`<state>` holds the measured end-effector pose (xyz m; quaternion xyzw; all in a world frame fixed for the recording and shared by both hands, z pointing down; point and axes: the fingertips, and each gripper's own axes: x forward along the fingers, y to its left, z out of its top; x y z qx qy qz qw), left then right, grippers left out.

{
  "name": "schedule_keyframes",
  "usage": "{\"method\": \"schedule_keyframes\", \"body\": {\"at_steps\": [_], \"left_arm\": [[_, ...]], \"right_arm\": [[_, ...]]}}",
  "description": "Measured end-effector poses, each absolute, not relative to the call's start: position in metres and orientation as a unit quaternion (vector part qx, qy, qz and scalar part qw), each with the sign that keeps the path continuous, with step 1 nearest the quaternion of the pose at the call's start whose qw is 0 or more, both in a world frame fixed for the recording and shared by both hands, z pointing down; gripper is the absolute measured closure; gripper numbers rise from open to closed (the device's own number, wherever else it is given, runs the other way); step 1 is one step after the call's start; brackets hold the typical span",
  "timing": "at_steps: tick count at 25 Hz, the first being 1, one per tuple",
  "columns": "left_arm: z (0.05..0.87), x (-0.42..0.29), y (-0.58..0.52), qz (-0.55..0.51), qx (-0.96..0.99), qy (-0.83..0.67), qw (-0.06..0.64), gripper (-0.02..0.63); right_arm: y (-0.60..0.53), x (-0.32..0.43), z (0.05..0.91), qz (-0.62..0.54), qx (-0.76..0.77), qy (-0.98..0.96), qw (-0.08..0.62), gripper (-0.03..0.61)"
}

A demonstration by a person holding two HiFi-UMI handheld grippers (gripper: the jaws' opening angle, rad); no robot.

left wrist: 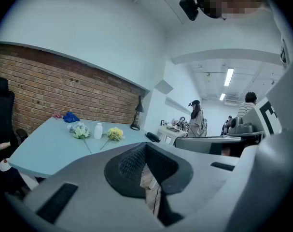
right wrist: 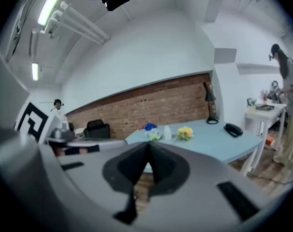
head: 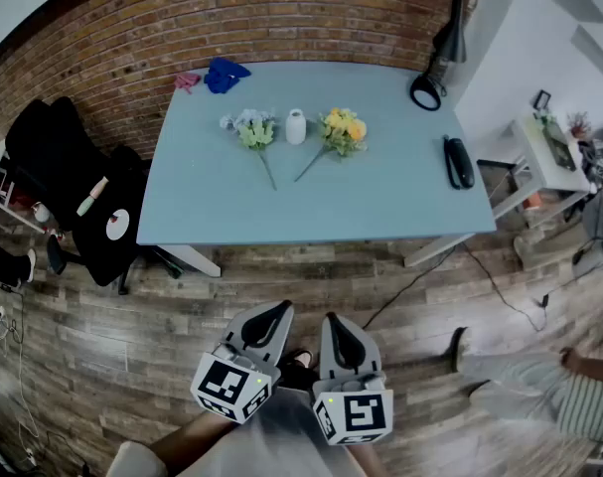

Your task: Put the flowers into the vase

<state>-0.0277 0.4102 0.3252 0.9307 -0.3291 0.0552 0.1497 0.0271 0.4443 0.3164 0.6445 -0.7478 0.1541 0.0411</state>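
Observation:
A small white vase (head: 295,126) stands upright near the middle of the light blue table (head: 380,207). A pale white-and-blue flower bunch (head: 249,130) lies to its left and a yellow bunch (head: 341,132) to its right, stems pointing toward me. Both grippers hover over the wooden floor, well short of the table. My left gripper (head: 277,314) and right gripper (head: 336,324) sit side by side, each shut with nothing held. The left gripper view shows the vase (left wrist: 98,130) and both bunches far ahead beyond the shut left gripper (left wrist: 146,148). The right gripper (right wrist: 148,146) looks toward the vase (right wrist: 167,132) too.
A black desk lamp (head: 435,68) and a black handset (head: 458,162) sit on the table's right side. A blue cloth (head: 225,73) and a pink item (head: 187,81) lie at the back edge. A black chair (head: 73,187) stands left, a white side table (head: 549,157) right, and a person's leg (head: 539,381) lower right.

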Motion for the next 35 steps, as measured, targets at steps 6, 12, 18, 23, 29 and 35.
{"method": "schedule_keyframes", "body": {"at_steps": [6,12,18,23,29,35], "left_arm": [[0.322,-0.022,0.411,0.055,0.932,-0.328,0.143,0.598],[0.322,-0.024,0.41,0.067,0.927,-0.337,0.148,0.598],[0.321,-0.028,0.398,0.065,0.926,-0.338,0.155,0.598],[0.316,-0.024,0.377,0.053,0.93,-0.328,0.16,0.598],[0.301,-0.02,0.333,0.037,0.932,-0.323,0.159,0.598],[0.292,-0.026,0.282,0.023,0.934,-0.322,0.154,0.598]], "right_arm": [[0.446,0.026,0.323,0.158,0.642,-0.75,0.038,0.558],[0.444,0.034,0.323,0.181,0.645,-0.742,0.008,0.557],[0.431,0.036,0.321,0.195,0.655,-0.73,-0.005,0.555],[0.409,0.028,0.317,0.188,0.646,-0.74,0.006,0.555],[0.365,0.021,0.305,0.175,0.631,-0.755,0.026,0.555],[0.312,0.017,0.299,0.166,0.63,-0.758,0.039,0.555]]}}
